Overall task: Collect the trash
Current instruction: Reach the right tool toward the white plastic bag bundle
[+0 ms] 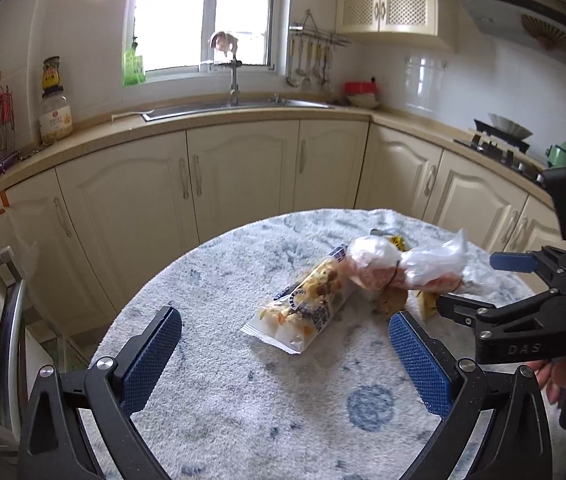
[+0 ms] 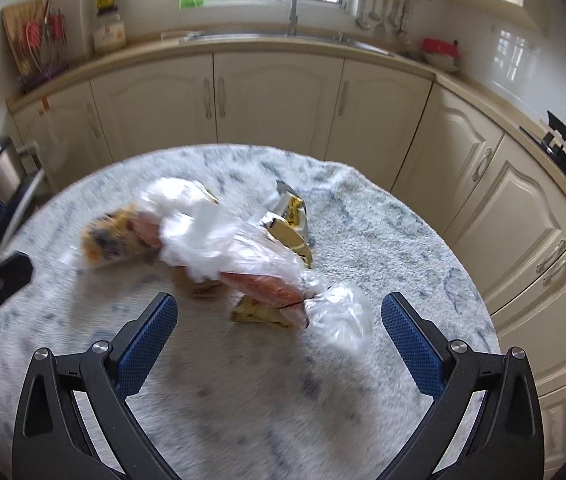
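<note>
Jaws of both grippers gape empty over, seemingly, blurred plastic bags (image 2: 243,248) on table (image 1: 243,400)

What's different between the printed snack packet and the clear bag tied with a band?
The snack packet is a printed, flat-sealed pack lying straight; the clear bag is plain, crumpled plastic, pinched by a dark band.
The packet lies nearer the left gripper; the bag nearer the right gripper.
Both rest on the table, and both grippers are open.
</note>
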The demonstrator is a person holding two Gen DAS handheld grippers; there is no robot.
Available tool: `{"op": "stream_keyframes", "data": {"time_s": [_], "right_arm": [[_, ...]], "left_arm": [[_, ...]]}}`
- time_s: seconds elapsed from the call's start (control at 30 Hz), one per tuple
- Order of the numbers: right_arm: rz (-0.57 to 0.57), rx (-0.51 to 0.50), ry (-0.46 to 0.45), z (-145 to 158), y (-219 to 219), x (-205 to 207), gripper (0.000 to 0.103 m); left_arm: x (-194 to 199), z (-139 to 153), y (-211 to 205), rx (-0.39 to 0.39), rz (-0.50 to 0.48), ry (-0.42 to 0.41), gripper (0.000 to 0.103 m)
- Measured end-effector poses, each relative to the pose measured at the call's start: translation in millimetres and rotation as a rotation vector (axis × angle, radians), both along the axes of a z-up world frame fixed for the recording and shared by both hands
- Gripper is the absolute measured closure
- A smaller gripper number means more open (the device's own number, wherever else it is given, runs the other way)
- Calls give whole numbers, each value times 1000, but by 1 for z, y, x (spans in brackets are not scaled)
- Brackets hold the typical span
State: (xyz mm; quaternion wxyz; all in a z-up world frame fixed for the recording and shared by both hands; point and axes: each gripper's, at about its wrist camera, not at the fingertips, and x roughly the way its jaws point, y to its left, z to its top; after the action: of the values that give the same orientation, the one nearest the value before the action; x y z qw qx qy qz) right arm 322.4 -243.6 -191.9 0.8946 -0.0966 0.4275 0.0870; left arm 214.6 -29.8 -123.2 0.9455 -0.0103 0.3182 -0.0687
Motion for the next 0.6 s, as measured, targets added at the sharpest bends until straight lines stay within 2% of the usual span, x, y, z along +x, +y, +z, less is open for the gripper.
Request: {"op": "stream_keyframes", "data": {"time_s": [0.1, 0.2, 0.3, 0.37, 0.43, 0.6], "right_arm": [[29, -14, 25, -12, 1, 16, 0], [104, -42, 30, -18, 11, 29, 3], [184, 8, 60, -21, 20, 37, 22], [212, 23, 57, -19, 23, 35, 39], [223, 32, 50, -15, 23, 31, 51], [225, 59, 65, -14, 14, 26, 62]], "left_arm": [[18, -6, -1, 23, -13, 22, 1], [37, -10, -2, 46, -21, 41, 1], [57, -14, 0, 56, -40, 64, 1], [71, -15, -1, 68, -58, 83, 1], [80, -16, -1, 77, -68, 92, 1], [115, -19, -8, 117, -124, 105, 1]]}}
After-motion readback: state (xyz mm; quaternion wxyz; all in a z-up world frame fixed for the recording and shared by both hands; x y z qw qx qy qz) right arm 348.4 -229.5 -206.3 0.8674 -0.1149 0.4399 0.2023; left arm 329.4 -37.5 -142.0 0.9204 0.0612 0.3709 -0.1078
